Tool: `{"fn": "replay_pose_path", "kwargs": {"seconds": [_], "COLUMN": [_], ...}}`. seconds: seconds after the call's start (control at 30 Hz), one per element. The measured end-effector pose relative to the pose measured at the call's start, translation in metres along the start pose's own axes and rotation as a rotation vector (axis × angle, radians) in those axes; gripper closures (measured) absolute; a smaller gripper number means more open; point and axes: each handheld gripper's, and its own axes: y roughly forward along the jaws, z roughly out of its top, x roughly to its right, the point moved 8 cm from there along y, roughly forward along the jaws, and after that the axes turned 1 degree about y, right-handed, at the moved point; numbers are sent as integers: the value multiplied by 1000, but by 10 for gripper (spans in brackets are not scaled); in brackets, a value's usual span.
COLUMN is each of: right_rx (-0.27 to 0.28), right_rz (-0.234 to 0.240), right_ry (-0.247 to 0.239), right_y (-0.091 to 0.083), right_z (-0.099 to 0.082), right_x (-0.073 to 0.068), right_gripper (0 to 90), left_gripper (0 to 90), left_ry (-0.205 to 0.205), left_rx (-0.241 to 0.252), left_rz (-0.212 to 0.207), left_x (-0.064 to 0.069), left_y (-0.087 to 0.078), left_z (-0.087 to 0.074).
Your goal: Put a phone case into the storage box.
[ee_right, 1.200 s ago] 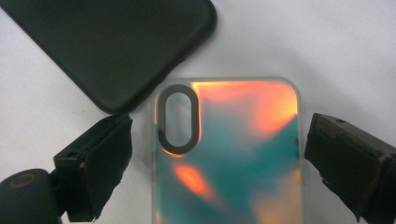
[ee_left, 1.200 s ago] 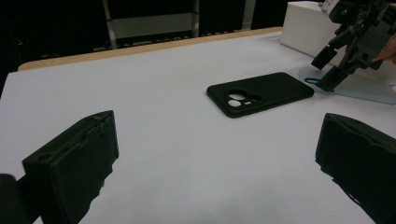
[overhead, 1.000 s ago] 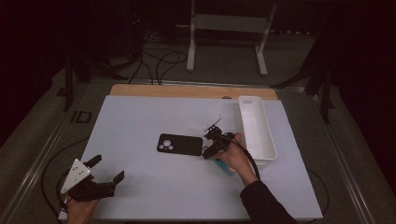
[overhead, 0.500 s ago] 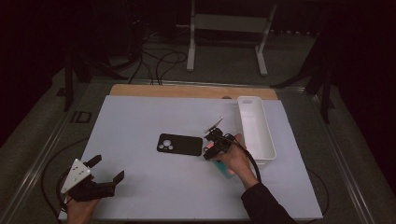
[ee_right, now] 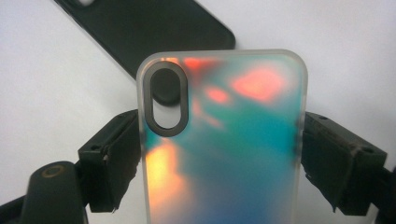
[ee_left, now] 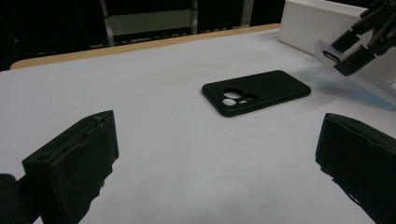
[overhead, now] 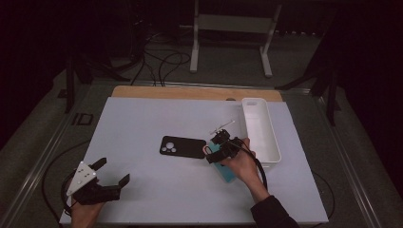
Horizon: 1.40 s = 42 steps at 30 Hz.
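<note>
Near the right edge of the surface, beside the white tray, the iridescent phone case is gripped across its width by the right hand-held gripper, so slippage onto the black case could follow from its smooth rims.

White table top is carrying a black phone case lying flat mid-table. A white bin is sitting at its right side, a wooden strip running along the far edge.
</note>
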Motion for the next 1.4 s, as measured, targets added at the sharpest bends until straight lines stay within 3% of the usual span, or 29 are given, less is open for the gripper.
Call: {"fn": "replay_pose_path", "kwargs": {"seconds": [0.17, 0.4, 0.5, 0.77, 0.8, 0.83, 0.87, 0.9, 1.13, 1.4], "right_rx": [68, 145, 191, 299, 334, 334, 334, 367, 450, 575], "right_rz": [20, 59, 83, 112, 123, 123, 123, 162, 196, 261], "right_ry": [5, -3, 2, -22, -27, -27, -27, -31, -35, 14], "right_y": [-8, -15, -20, -36, -41, -41, -41, -47, -60, -77], "right_z": [5, 14, 20, 39, 46, 46, 46, 54, 67, 78], "right_x": [-5, -15, -21, -37, -42, -42, -42, -52, -66, -82], "right_gripper": [171, 171, 171, 171, 171, 171, 171, 171, 170, 170], "left_gripper": [0, 0, 0, 0, 29, 29, 32, 38, 62, 179], "left_ry": [-15, 10, -5, -11, -9, -12, -12, -4, -9, -14], "left_rx": [1, -45, -64, -70, -78, -82, -82, -89, -92, -108], "left_rz": [-33, -81, -88, -166, -179, -193, -193, -197, -224, -250], "left_x": [14, 41, 48, 77, 81, 86, 86, 95, 117, 139], "left_y": [8, 30, 39, 62, 65, 69, 69, 75, 92, 110], "left_z": [5, 16, 20, 39, 41, 42, 42, 46, 56, 58]}}
